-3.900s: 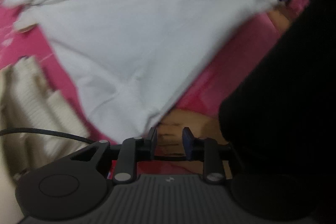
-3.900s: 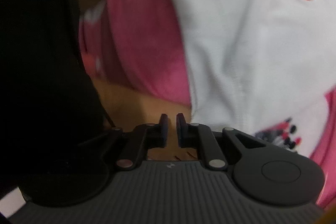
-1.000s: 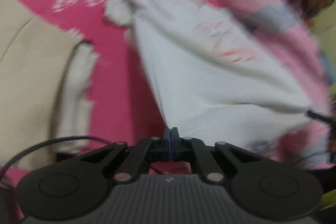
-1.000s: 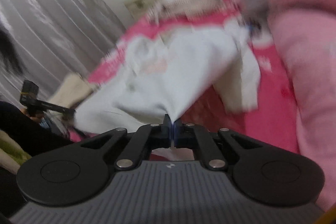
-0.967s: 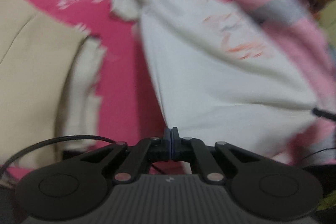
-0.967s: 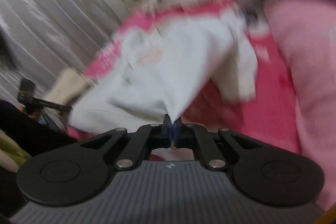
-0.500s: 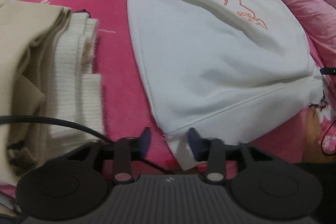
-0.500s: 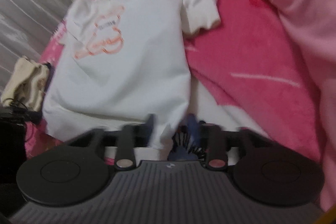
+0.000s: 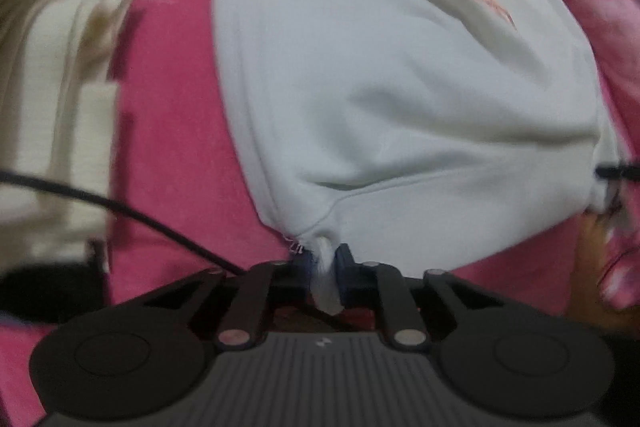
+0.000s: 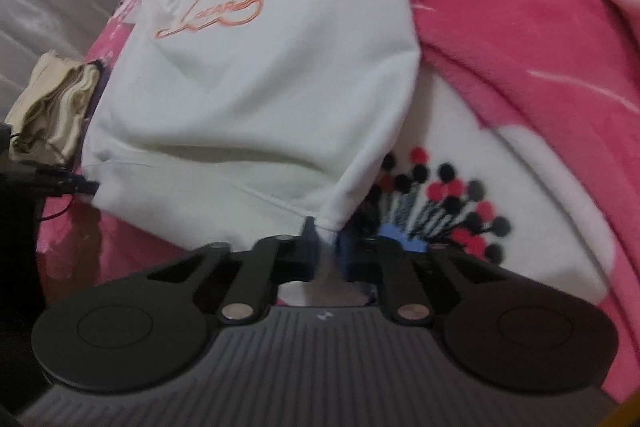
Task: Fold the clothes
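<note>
Two hem corners of the white sweatshirt (image 9: 400, 75) were clamped. Left view: left gripper (image 9: 325, 263), jaws just closed, pinched the corner; garment spread ahead on the pink blanket (image 9: 176, 147). Right view: right gripper (image 10: 326, 245), likewise closed, gripped the opposite corner

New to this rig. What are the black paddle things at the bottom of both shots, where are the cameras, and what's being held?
No robot arm here: a person holds a hand-held two-finger claw in each hand. Each has a fisheye camera looking forward along its fingers, so the black shapes at the bottom are the claw's own body.

The left wrist view shows the left claw; the right wrist view shows the right claw. A white sweatshirt with an orange outline drawing lies front up on a pink blanket. Each claw has just closed on a bottom corner of the sweatshirt, with cloth pinched between its fingers. A stack of folded cream clothes sits beside it. The left claw also shows at the right view's left edge.
</note>
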`<action>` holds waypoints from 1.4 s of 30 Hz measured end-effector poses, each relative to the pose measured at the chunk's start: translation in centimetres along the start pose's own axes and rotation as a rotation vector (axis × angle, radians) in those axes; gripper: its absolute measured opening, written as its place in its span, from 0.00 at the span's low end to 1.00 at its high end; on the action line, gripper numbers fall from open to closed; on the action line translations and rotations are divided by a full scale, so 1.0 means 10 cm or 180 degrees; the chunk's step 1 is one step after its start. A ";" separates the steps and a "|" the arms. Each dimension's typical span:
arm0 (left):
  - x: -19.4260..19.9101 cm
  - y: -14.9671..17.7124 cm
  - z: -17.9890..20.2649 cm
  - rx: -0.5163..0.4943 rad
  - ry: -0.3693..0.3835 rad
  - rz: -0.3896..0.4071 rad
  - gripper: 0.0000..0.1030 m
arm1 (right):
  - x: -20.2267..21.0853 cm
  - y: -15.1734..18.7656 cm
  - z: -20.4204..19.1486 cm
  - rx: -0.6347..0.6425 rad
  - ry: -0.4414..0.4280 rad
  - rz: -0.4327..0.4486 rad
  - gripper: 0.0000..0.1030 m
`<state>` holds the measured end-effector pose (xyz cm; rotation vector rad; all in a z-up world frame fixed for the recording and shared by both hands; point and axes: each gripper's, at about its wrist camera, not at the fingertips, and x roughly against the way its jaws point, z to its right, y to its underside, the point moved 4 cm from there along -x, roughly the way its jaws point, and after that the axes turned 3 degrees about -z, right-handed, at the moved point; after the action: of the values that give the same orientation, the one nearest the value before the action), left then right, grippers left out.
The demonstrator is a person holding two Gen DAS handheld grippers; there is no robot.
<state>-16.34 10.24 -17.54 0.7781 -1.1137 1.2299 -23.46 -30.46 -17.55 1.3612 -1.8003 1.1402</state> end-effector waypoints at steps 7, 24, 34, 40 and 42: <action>1.93 -1.26 -0.02 0.0366 0.0765 0.1226 0.10 | 1.12 -1.47 -0.27 -0.0062 -0.0701 0.1120 0.03; 1.38 0.27 -0.39 0.0504 0.0556 -0.0060 0.09 | 0.95 0.02 -0.29 -0.0374 -0.0728 0.0122 0.03; 0.66 0.53 -0.44 -0.0136 -0.0275 -0.0487 0.10 | 0.14 0.49 0.00 -0.0694 -0.0467 -0.0592 0.04; 0.57 0.68 -0.40 -0.0811 -0.0975 -0.0604 0.14 | 0.23 0.52 -0.02 -0.0396 0.0152 -0.0758 0.11; 0.69 0.75 -0.47 -0.0874 -0.1087 -0.0615 0.15 | 0.47 0.49 -0.02 -0.0375 0.0205 -0.0646 0.20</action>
<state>-22.75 18.32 -13.21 0.8801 -1.4135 0.7779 -29.57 -31.79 -14.76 1.3861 -1.6164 0.9450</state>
